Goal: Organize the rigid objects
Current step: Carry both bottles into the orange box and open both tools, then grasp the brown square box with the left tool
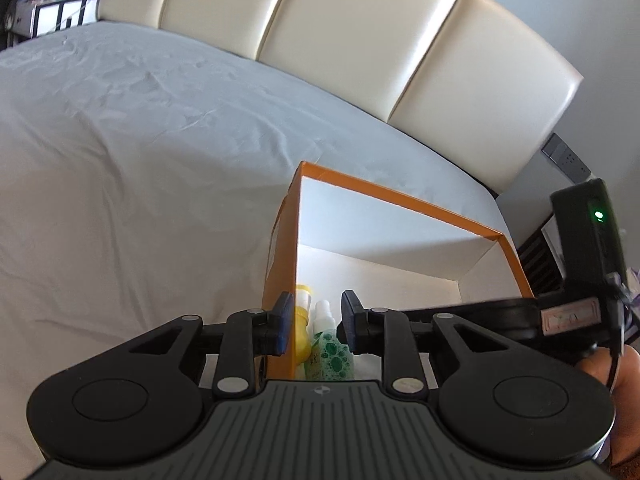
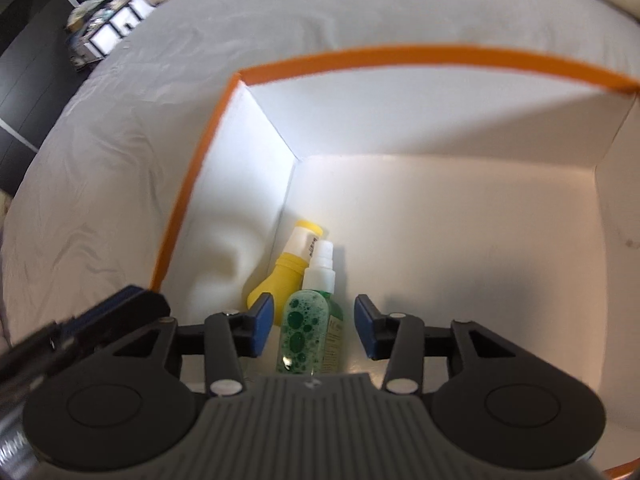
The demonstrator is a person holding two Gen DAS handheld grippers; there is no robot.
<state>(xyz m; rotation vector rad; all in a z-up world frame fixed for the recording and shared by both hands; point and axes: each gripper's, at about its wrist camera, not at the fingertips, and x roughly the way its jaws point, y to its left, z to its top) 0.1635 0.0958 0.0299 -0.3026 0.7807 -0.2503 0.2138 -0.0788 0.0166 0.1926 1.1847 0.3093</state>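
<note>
best done slowly here, judging by the layout: keep the right gripper level and centred over the clear spray bottle of foamy green liquid with a white pump cap; keep both blue pads clear of the plastic so nothing rolls or tips; lift straight up rather than sideways, so the left pad does not catch the yellow squeeze bottle with a white collar lying just beside it; if a grasp is meant instead, close on the wide green body, not the narrow white neck, which would likely slip.

right gripper spread open, holding nothing; green spray bottle lying on its side on the white floor of the orange-edged cardboard box, directly between and below the two pads, cap pointing away toward the far corner; touching either pad or not, cannot tell; yellow squeeze bottle alongside on the left, tucked against the left inner wall, seemingly touching the green one.

left gripper also open and empty, hovering at the near left rim of the same box; left pad outside the orange wall, right pad inside over the interior; both bottles visible between its pads, lower down; box resting on a bed covered in a wrinkled pale grey sheet, cream padded headboard behind.
</note>
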